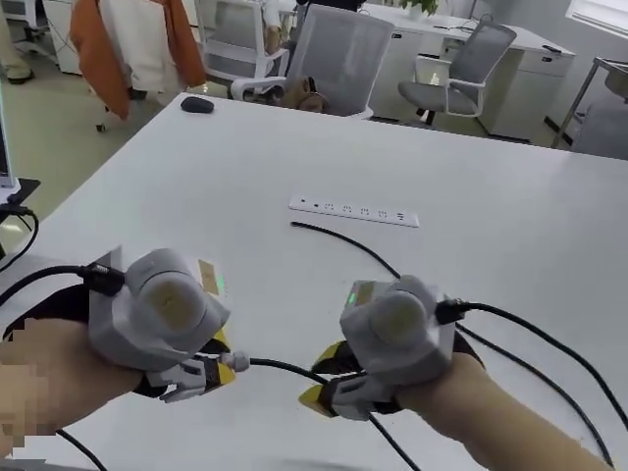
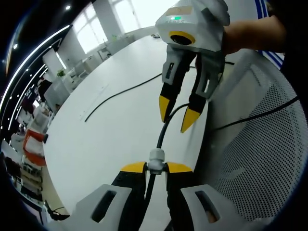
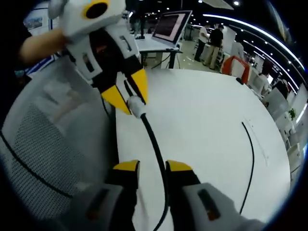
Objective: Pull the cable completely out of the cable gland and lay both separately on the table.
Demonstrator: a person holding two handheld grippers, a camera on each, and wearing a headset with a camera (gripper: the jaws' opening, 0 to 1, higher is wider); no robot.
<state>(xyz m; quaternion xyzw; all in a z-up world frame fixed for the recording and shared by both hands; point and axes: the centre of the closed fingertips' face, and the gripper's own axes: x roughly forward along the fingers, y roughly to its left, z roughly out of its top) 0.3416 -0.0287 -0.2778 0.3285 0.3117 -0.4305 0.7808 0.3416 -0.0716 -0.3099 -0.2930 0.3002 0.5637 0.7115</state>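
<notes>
Gripping the small white gland (image 2: 156, 160) between its yellow tips, our left claw (image 2: 155, 168) is clamped shut over the near part of the worktop (image 1: 471, 167). Our right claw (image 3: 153, 167) stands with its jaws apart, astride the thin black cable (image 2: 163, 132) near the gland, not pinching it. The cable is threaded through the gland, and its far run trails across the white surface toward a power strip (image 1: 353, 210) lying well apart.

We judge the cable light and limp, its smooth jacket apt to slip. The best hold is square across it on the straight stretch nearest the gland. The gland looks hard and small, so it could twist between the tips under a crooked pull.

Ahead and to either side we have broad open surface for drawing the two apart. Behind, a mesh chair back (image 2: 260, 144) sits beside the near edge. The claws' own leads (image 1: 530, 339) drape to the right and could snag.
</notes>
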